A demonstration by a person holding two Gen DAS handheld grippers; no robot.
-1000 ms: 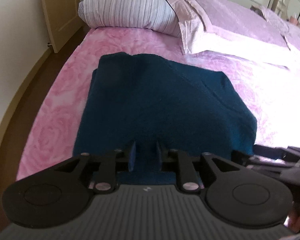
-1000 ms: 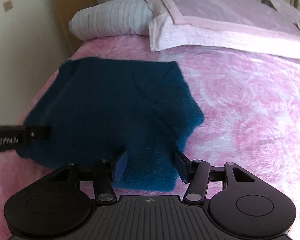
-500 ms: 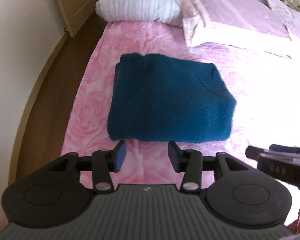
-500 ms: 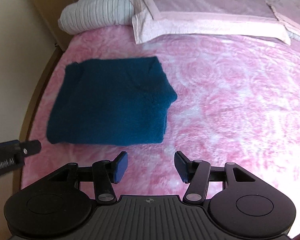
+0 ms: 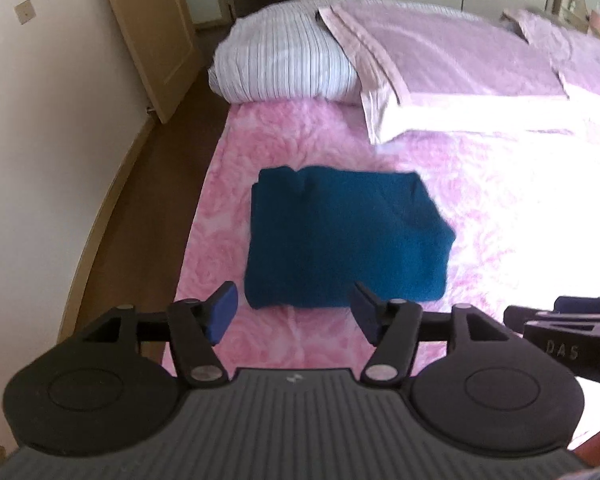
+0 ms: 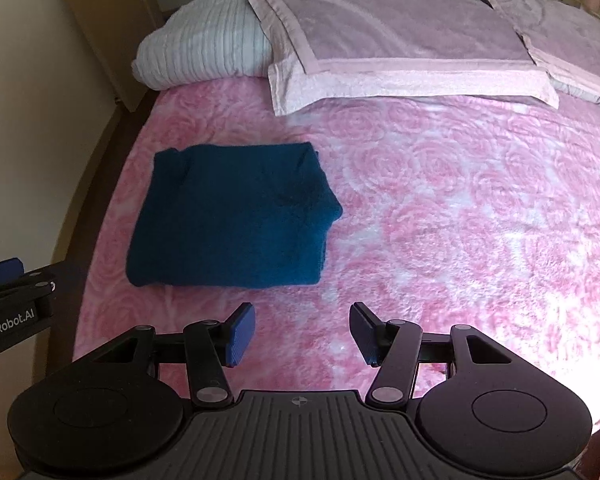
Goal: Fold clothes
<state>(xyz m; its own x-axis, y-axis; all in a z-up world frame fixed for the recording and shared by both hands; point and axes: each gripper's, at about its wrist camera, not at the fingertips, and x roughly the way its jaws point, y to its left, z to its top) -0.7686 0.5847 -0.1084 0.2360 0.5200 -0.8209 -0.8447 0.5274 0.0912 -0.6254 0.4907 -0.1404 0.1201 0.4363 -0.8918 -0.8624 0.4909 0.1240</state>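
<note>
Left wrist view: we see the blue sweater (image 5: 346, 240) folded on the near-left bed (image 5: 480, 208). The left gripper (image 5: 294, 312) has just been opening, the right gripper (image 6: 302, 332) is half open, and the 2 hold nothing. Next we need more clothes.

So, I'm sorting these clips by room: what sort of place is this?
A bedroom, most likely: a bed with a pink rose-patterned blanket, pillows at its head, a wooden door beside it, and a folded blue garment on the blanket.
</note>
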